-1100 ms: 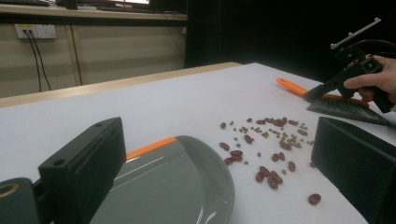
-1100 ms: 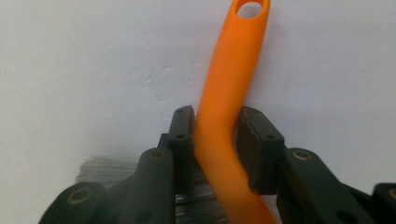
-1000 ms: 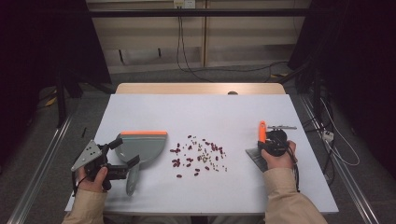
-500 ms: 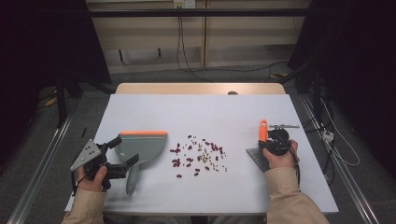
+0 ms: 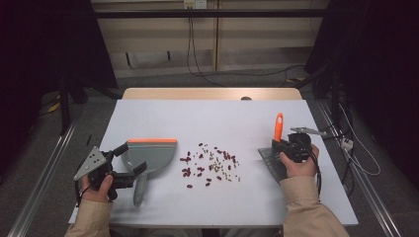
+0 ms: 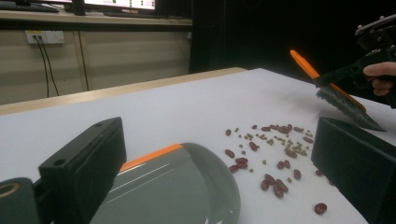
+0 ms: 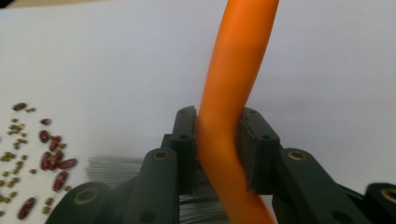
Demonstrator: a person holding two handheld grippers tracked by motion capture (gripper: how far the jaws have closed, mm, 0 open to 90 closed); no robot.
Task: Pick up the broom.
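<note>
Right gripper (image 5: 286, 147): you've got the jaws clamped on the brush's orange handle (image 7: 231, 116), squeezed from both sides; grip sits low on the handle, prob. for control of the sweep.
Brush (image 5: 273, 157): handle stands up and tilts away, grey bristles (image 7: 114, 169) down at the table, right of the spill. Looks set to sweep leftward.
Left gripper (image 5: 129, 168): jaws apart, one on each side of the dustpan's handle (image 5: 140, 190). Can't tell if they touch it yet; read as not gripped.
Dustpan (image 5: 149, 154): grey, orange lip (image 5: 152, 141) at the far edge, lying flat near-left on the table (image 5: 163, 113). Note the lip faces far, not toward the spill, so it prob. needs turning before anything goes in.
Beans (image 5: 210, 164): red beans plus small greenish bits, loose scatter mid-table, between dustpan and brush, touching neither. None in the pan.
Layout: pan one side, brush the other, mess between; makes sense for a push-across.
Next, my guess: close your left on the pan handle, swing the lip toward the beans, then sweep.
</note>
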